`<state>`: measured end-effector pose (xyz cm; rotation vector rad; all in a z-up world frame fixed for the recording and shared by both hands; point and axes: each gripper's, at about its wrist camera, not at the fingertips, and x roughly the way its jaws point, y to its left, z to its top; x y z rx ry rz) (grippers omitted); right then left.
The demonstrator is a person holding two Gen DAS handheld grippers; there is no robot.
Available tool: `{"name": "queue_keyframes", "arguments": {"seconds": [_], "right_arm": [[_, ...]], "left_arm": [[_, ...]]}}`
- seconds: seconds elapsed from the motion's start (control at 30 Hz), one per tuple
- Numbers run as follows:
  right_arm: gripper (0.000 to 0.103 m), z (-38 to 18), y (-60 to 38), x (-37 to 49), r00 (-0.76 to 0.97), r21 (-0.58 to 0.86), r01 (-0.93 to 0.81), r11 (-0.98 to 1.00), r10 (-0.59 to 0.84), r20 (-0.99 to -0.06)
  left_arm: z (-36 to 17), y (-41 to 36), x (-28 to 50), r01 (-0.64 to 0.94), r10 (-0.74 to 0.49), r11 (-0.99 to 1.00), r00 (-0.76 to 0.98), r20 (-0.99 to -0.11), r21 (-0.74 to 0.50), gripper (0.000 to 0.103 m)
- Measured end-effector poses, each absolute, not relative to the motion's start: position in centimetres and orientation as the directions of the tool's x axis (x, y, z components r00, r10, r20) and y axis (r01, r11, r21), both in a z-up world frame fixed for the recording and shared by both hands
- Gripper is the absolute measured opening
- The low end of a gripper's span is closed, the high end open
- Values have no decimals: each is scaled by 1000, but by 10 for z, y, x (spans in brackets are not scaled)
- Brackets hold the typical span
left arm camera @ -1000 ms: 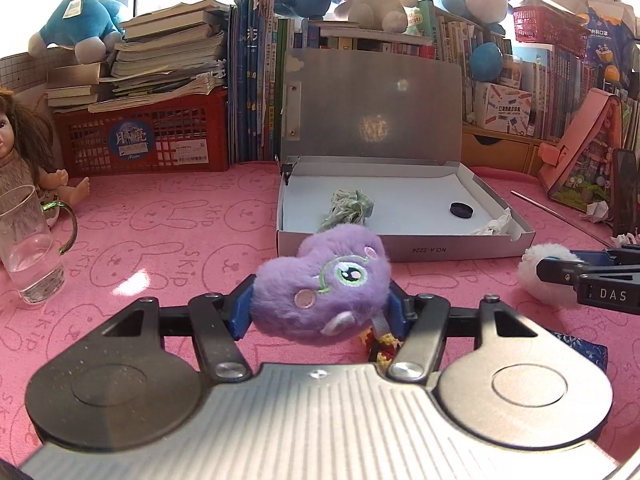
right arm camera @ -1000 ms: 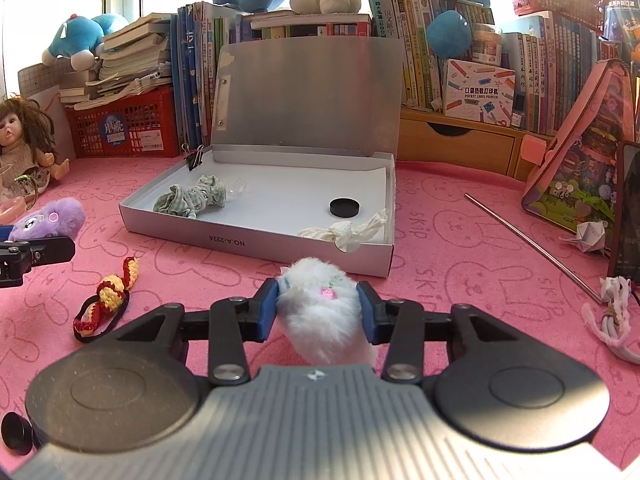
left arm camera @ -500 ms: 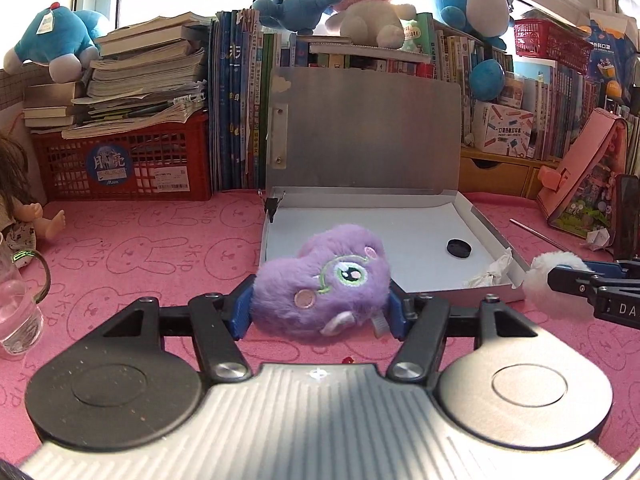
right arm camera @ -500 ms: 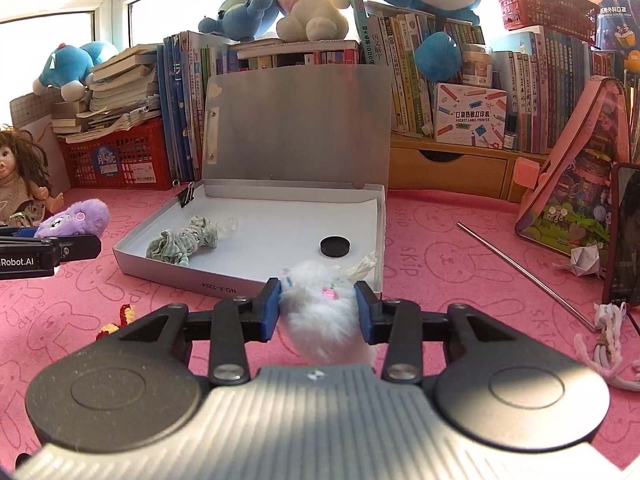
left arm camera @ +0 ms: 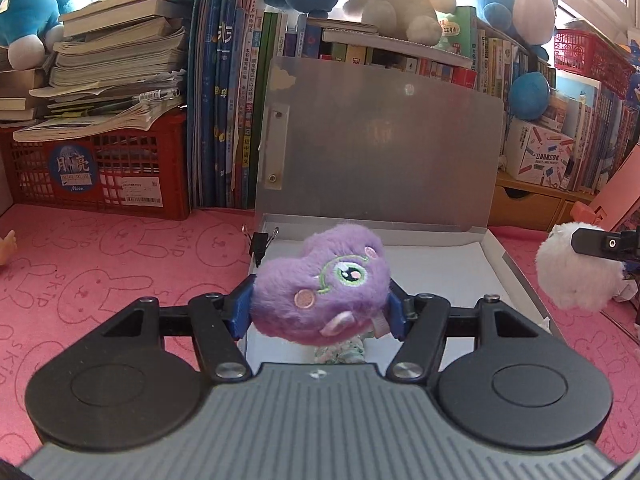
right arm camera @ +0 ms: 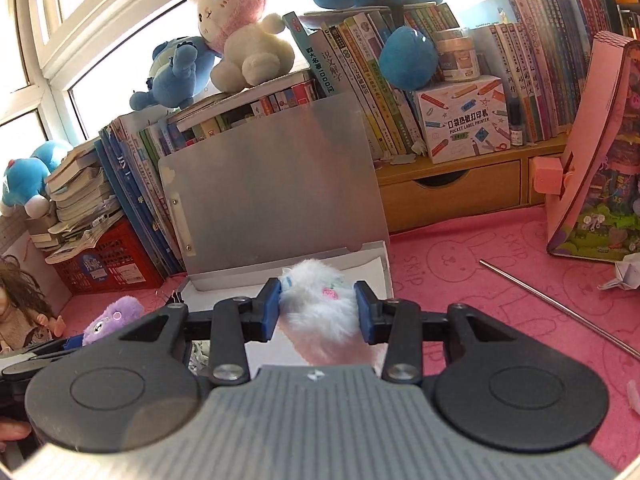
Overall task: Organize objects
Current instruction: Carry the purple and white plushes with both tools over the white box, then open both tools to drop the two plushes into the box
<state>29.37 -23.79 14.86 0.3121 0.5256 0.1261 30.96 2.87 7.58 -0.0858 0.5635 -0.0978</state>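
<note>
1. The left gripper (left arm camera: 322, 304) has its jaws about half open and pressed against both sides of a purple plush toy (left arm camera: 324, 286). The toy fills the whole gap between the blue pads, with its stitched green eye facing the camera.
2. The purple plush toy hangs in the air above the near left part of a shallow white box (left arm camera: 496, 276), whose silver lid (left arm camera: 380, 152) stands upright behind it.
3. A bit of green patterned cloth (left arm camera: 340, 354) shows on the box floor just below the toy, mostly hidden by the gripper body.
4. The right gripper (right arm camera: 318, 312) has its jaws nearly closed and squeezing a white fluffy toy (right arm camera: 318, 312). The toy sits squarely between the pads, its fur bulging up above them and trailing down below.
5. The white fluffy toy is held above the right part of the same box, in front of the lid.
6. In the left wrist view the white toy appears at the far right, past the box's right wall and clear of the purple one.
7. The box sits on a pink mat (left arm camera: 100, 264) printed with rabbits, in front of a row of books (left arm camera: 224, 100).
</note>
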Motion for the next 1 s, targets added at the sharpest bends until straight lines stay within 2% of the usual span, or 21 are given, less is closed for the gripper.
{"name": "queue_keyframes", "arguments": {"seconds": [0.13, 0.4, 0.53, 0.7, 0.83, 0.87, 0.93, 0.97, 1.0], "right_arm": [[43, 140, -235, 319, 858, 333, -16, 943, 184, -480], [43, 112, -199, 358, 875, 107, -7, 994, 58, -481], [43, 97, -180, 371, 877, 15, -32, 999, 36, -479], [44, 82, -171, 384, 847, 19, -49, 999, 51, -530], [45, 80, -170, 385, 840, 28, -56, 998, 63, -539], [47, 80, -170, 384, 837, 33, -62, 998, 70, -543], [57, 82, -171, 382, 837, 52, -67, 996, 85, -541], [67, 84, -173, 380, 839, 67, -73, 995, 97, -535], [71, 86, -174, 378, 841, 77, -78, 994, 107, -531]], "left_arm": [[64, 28, 337, 52, -91, 995, 838, -538, -88, 68], [34, 28, 380, 23, -49, 998, 817, -574, -53, 68], [26, 21, 385, 43, -19, 999, 828, -561, 29, 68], [23, 17, 390, 59, -21, 997, 831, -556, 51, 68], [17, 19, 393, 71, -62, 997, 813, -579, -6, 68], [16, 18, 393, 69, -59, 998, 811, -582, -4, 68], [15, 17, 392, 69, -55, 998, 811, -582, 1, 69], [15, 17, 391, 66, -55, 998, 812, -582, -2, 73], [16, 17, 391, 63, -55, 998, 813, -580, -6, 77]]}}
